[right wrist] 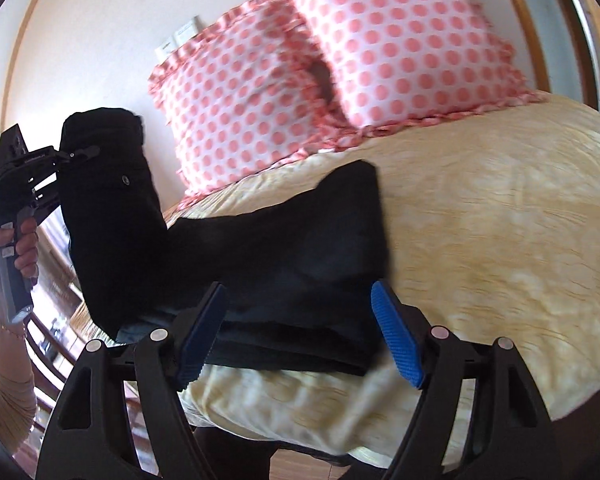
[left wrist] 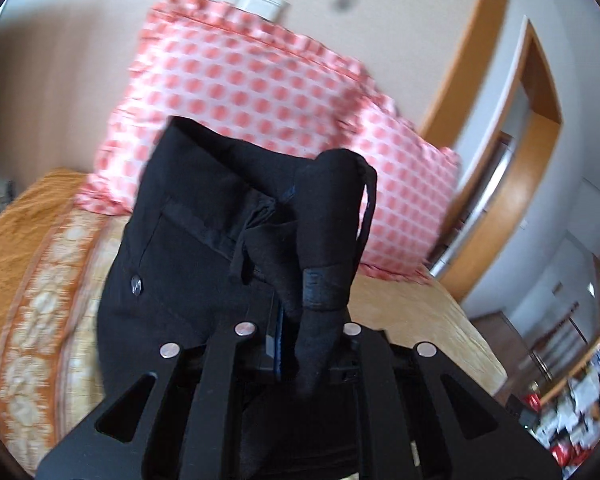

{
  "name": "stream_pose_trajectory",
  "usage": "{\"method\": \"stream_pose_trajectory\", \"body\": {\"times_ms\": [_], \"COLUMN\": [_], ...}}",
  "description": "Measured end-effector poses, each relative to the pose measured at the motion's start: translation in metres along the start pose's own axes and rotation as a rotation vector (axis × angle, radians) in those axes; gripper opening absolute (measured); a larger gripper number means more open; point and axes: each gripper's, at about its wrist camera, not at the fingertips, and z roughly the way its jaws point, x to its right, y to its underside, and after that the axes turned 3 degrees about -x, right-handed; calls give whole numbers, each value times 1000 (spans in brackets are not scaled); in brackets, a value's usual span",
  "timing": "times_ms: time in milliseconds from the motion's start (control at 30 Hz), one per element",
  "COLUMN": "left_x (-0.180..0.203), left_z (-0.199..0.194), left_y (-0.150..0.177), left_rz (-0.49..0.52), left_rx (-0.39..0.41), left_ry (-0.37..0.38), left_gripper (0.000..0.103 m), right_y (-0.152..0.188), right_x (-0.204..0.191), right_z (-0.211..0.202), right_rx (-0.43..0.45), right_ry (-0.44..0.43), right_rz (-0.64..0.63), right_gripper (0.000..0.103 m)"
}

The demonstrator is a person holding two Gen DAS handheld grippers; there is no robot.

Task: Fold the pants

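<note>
Black fabric fills the left tool (left wrist: 296,344), its fingers closed together on a bunch of the pants (left wrist: 204,248) near the waistband, lifting that end above the bed (left wrist: 412,312). Only the right wrist view shows the remainder: the garment's folded lower part lies on the yellow bedspread, between the spread-apart blue pads (right wrist: 398,336) of the right tool (right wrist: 300,334), which is unclamped. That view also shows the left tool (right wrist: 66,156) from outside, held by the person's hand (right wrist: 20,248). Count: one pair of pants (right wrist: 260,248), two tools, two pink-dotted pillows (right wrist: 340,64). The left wrist view shows a wooden door frame (left wrist: 540,152) beyond the bed, with blurred clutter at lower right.
</note>
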Motion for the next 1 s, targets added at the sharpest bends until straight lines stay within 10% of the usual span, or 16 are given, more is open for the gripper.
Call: {"method": "stream_pose_trajectory", "body": {"times_ms": [333, 567, 933, 1000], "left_x": [69, 105, 134, 136], "left_z": [135, 113, 130, 132], "left_y": [96, 94, 153, 161], "left_rz": [57, 225, 420, 435], "left_rx": [-370, -218, -257, -269], "left_ry": [157, 78, 29, 36], "left_gripper": [10, 11, 16, 30], "right_y": [17, 16, 13, 12], "right_x": [60, 73, 75, 76], "right_z": [-27, -36, -35, -36], "right_rx": [2, 30, 41, 49], "right_ry": [92, 91, 105, 111], "right_rz": [146, 168, 174, 179], "right_gripper": [76, 76, 76, 76]}}
